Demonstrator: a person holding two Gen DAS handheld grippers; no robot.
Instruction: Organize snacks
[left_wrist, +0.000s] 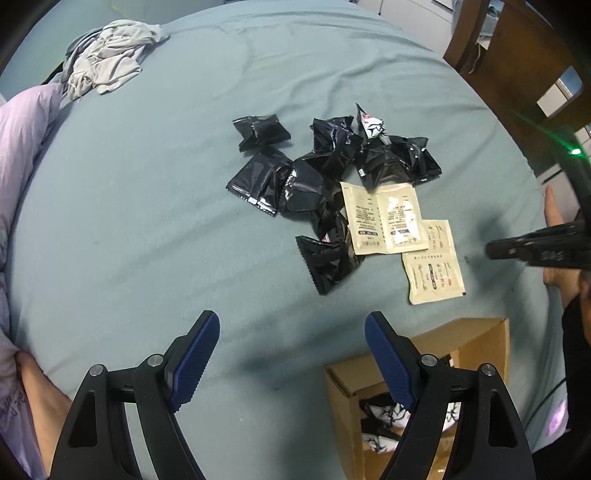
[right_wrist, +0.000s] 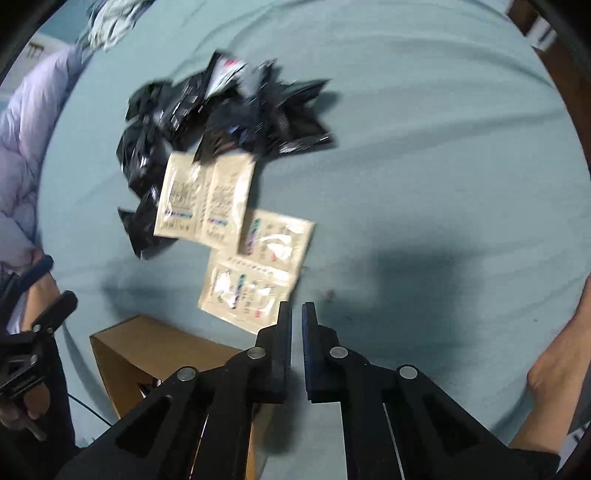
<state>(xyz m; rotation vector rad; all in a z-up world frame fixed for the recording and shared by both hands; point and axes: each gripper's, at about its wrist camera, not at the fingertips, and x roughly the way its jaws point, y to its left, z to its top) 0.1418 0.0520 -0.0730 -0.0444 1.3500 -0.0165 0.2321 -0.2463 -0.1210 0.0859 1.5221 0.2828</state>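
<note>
Above the near edge of the bed (left_wrist: 147, 229), the left gripper (left_wrist: 291, 354) points steeply down with its blue-padded fingers (left_wrist: 195, 354) spread wide apart and nothing between them. Just past its right finger, an open cardboard box (left_wrist: 436, 354) sits at the bed's near edge, with black-and-white snack packets (left_wrist: 380, 439) visible inside it. The right gripper (right_wrist: 297, 317) hangs over the same edge, its jaws drawn together with only a thin slit left and no packet caught in them; its view is blurred. Just beyond its fingertips lies a beige sachet pair (right_wrist: 255, 269), and a second beige sachet pair (left_wrist: 384, 218) lies touching it farther in, partly overlapping it. Toward the middle of the bed, a loose heap of black snack packets (left_wrist: 325, 170) spreads out, some overlapping. A crumpled grey garment (left_wrist: 107, 59) lies at the far left corner, and a lilac quilt (left_wrist: 22, 147) runs along the left edge.
</note>
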